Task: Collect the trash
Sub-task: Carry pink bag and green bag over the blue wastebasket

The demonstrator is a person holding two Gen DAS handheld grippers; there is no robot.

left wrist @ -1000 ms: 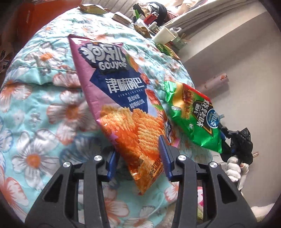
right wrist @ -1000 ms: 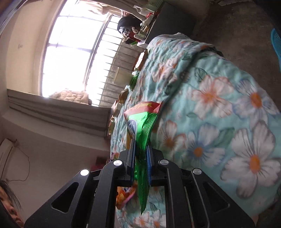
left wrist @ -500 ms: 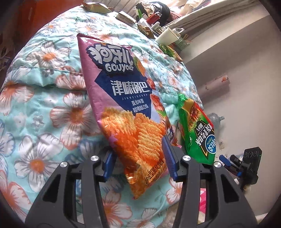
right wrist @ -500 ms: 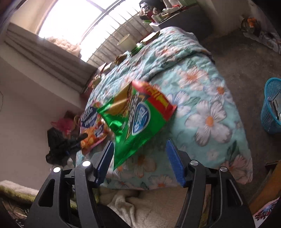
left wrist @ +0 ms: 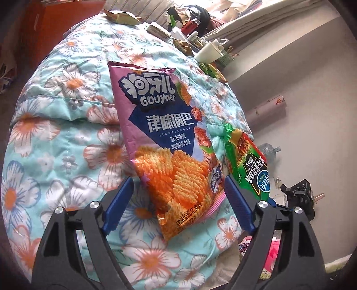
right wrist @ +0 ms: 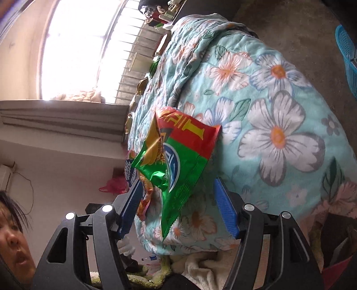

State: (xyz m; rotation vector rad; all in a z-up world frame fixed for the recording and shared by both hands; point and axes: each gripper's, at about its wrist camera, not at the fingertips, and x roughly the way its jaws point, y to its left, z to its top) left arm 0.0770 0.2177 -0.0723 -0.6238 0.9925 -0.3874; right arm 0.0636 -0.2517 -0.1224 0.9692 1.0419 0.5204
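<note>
A purple and orange crisp bag (left wrist: 169, 151) lies on the floral quilt (left wrist: 62, 138), its lower end between the wide-apart fingers of my left gripper (left wrist: 178, 198), which is open. A green and red snack bag (left wrist: 247, 165) lies to its right at the bed's edge. In the right wrist view the green bag (right wrist: 178, 165) rests on the quilt (right wrist: 279, 133), in front of my open right gripper (right wrist: 178, 205). The purple bag's edge (right wrist: 130, 170) shows behind it.
More wrappers (left wrist: 121, 16), a white cup (left wrist: 208, 53) and clutter lie at the bed's far end. A blue basket (right wrist: 348, 53) stands on the floor beyond the bed. A person's face (right wrist: 11, 241) is at the lower left. The window (right wrist: 89, 49) is bright.
Both grippers opened: the left let go of the purple bag, the right let go of the green bag. Both bags now lie on the quilt.
</note>
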